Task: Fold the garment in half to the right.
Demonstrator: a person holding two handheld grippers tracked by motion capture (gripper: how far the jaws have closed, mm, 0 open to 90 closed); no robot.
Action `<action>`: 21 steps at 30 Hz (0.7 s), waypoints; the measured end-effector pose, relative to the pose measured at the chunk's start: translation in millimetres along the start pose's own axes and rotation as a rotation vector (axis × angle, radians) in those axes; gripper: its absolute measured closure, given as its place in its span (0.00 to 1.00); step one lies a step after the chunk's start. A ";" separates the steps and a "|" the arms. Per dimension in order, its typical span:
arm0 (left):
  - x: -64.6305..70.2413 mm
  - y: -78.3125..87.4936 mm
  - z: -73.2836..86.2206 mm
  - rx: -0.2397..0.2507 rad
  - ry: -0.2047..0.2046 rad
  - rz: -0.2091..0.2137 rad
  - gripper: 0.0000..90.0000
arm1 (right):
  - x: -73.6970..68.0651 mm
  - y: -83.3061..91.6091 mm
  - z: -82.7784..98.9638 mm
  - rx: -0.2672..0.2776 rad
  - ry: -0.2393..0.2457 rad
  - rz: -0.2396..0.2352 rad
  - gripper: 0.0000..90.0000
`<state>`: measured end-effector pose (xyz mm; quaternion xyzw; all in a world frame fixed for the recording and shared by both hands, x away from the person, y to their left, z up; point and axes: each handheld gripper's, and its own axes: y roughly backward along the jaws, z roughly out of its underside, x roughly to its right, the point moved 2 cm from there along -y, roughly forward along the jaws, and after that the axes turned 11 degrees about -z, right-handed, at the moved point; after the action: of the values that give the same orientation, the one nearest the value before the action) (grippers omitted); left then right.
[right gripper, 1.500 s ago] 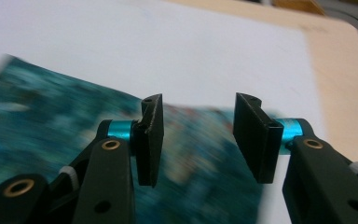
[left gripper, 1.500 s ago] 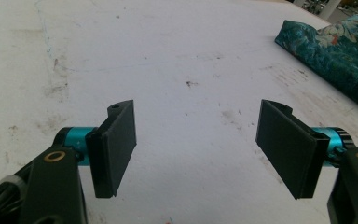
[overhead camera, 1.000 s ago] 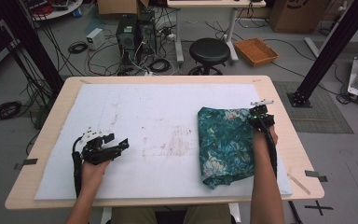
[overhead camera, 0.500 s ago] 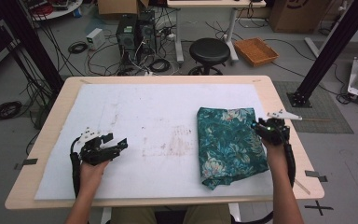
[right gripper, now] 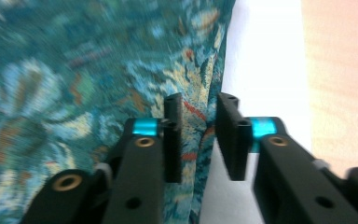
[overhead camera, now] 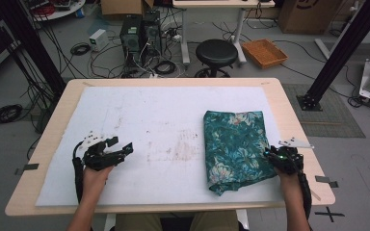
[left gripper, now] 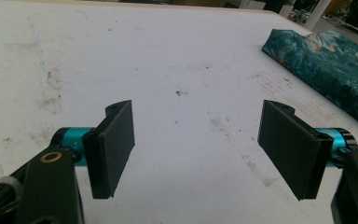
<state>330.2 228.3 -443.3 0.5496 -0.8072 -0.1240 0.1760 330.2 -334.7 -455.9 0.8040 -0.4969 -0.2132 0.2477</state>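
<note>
A folded teal floral cloth lies on the right part of the white mat. My right gripper is at the cloth's near right edge. In the right gripper view the jaws stand close together with the cloth's edge pinched between them; that view is blurred. My left gripper rests low over the bare mat at the near left, jaws wide apart with nothing between them. The cloth shows far off at the upper right of the left gripper view.
The mat covers most of a wooden table and is stained near its middle. On the floor beyond the table stand a black stool, computer towers with cables, and an orange tray.
My right gripper has slid along the cloth's right edge from its far corner toward the near corner. The cloth has barely shifted. The left gripper has stayed put.
</note>
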 end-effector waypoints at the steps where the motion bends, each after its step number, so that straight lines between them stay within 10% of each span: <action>1: -0.3 0.5 -0.6 0.010 -0.002 0.002 0.30 | -2.0 3.1 -1.1 0.024 0.003 -0.006 0.70; 8: 1.7 6.1 -3.5 0.055 -0.026 0.027 0.27 | -19.2 24.7 -10.6 0.217 0.090 -0.054 0.25; 21: 0.3 14.6 -1.7 0.088 -0.036 0.058 0.27 | -29.0 39.9 -10.1 0.268 0.125 -0.134 0.23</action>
<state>318.5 233.4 -436.0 0.5308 -0.8305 -0.0932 0.1408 296.4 -321.9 -420.8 0.8730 -0.4496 -0.1104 0.1536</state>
